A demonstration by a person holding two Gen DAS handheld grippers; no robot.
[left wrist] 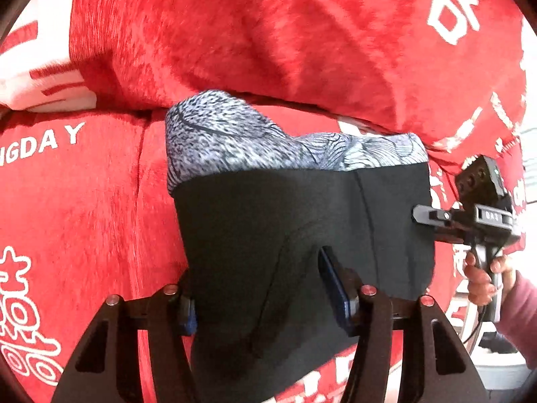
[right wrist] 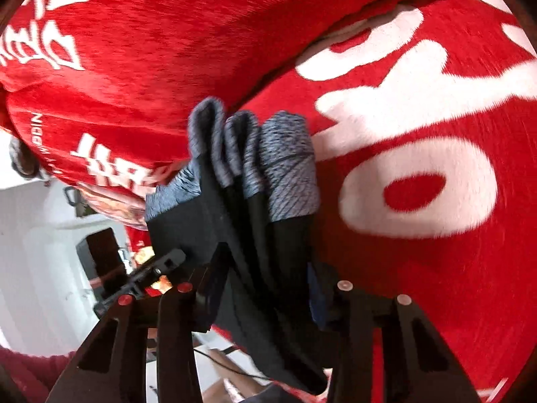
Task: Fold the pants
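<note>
The pants [left wrist: 302, 221] are black with a grey-white patterned band [left wrist: 235, 141] at the far end, folded into a thick bundle and held up off the red cover. My left gripper [left wrist: 258, 295] is closed on the bundle's near edge, one finger under the cloth. My right gripper [left wrist: 426, 225] shows at the bundle's right edge in the left wrist view. In the right wrist view the bundle [right wrist: 261, 208] shows edge-on as several layers, clamped between my right gripper's [right wrist: 265, 288] fingers.
A red plush cover [left wrist: 84, 218] with white lettering lies below. A red cushion [left wrist: 268, 33] rises behind the pants. The person's hand [left wrist: 483, 278] grips the right handle. A white room and floor [right wrist: 40, 268] show past the cover's edge.
</note>
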